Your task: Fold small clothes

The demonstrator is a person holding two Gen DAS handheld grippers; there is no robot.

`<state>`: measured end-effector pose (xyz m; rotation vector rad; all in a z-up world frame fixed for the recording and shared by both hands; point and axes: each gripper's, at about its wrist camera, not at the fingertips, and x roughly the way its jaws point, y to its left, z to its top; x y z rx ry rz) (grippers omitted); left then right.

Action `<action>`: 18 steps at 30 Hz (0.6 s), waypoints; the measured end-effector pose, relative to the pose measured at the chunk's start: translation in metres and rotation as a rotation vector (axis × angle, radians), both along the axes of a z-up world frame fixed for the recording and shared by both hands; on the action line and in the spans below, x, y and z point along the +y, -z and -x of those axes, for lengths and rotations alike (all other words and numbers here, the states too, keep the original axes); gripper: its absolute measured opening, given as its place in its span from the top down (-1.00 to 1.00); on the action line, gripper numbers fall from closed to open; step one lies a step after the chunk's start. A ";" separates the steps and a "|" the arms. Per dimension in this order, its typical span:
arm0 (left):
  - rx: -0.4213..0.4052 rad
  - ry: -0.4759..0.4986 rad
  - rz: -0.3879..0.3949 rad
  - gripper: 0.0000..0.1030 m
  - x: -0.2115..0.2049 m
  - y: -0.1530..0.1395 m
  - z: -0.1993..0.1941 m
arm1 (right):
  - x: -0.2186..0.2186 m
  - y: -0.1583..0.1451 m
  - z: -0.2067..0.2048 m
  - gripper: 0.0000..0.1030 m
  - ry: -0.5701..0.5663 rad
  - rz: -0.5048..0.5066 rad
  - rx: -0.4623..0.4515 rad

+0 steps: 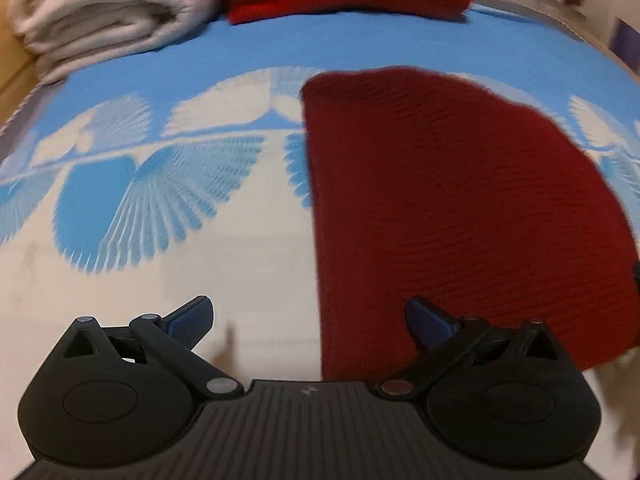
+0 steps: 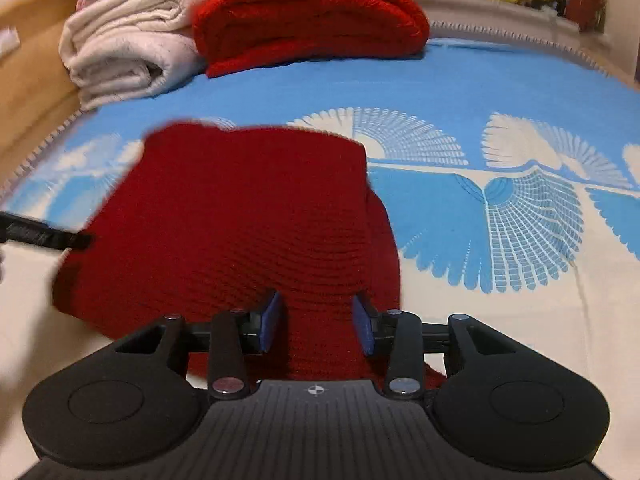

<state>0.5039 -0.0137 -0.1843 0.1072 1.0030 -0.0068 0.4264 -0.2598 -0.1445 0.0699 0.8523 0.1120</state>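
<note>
Blue-patterned bedspread [image 2: 460, 92] bears a dark red knit garment [image 2: 240, 220].

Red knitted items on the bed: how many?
2: a dark red knit piece lying near the tongs, and a brighter red folded knit at the far edge beside the white blanket.

The dark red garment [image 2: 240, 216] is a coarse ribbed knit, matt. The bedspread [image 2: 440, 88] is flat woven cloth, the white towel [image 2: 120, 52] plush and fluffy. The right gripper [image 2: 318, 322] is matt black plastic with ridged blue pads [image 2: 270, 320] and shiny metal pins.
</note>
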 end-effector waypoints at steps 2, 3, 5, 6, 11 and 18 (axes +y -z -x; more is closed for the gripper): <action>0.004 -0.036 -0.004 -0.99 -0.001 -0.016 0.013 | 0.007 -0.008 0.002 0.19 0.007 0.037 -0.013; -0.006 -0.019 0.004 -0.99 -0.002 -0.030 0.025 | 0.009 -0.022 0.007 0.08 0.025 0.041 -0.016; -0.075 -0.012 0.006 -0.99 -0.001 -0.056 0.057 | 0.013 -0.057 0.028 -0.31 0.018 0.010 -0.079; -0.103 -0.012 0.003 -0.99 -0.002 -0.066 0.079 | 0.017 -0.076 0.045 -0.63 0.025 0.002 -0.130; -0.115 -0.028 0.112 -0.99 0.001 -0.072 0.174 | 0.058 -0.104 0.129 -0.85 0.081 0.080 -0.243; -0.177 0.034 -0.025 -0.99 -0.013 -0.039 0.223 | 0.092 -0.058 0.210 -0.93 0.206 0.199 -0.237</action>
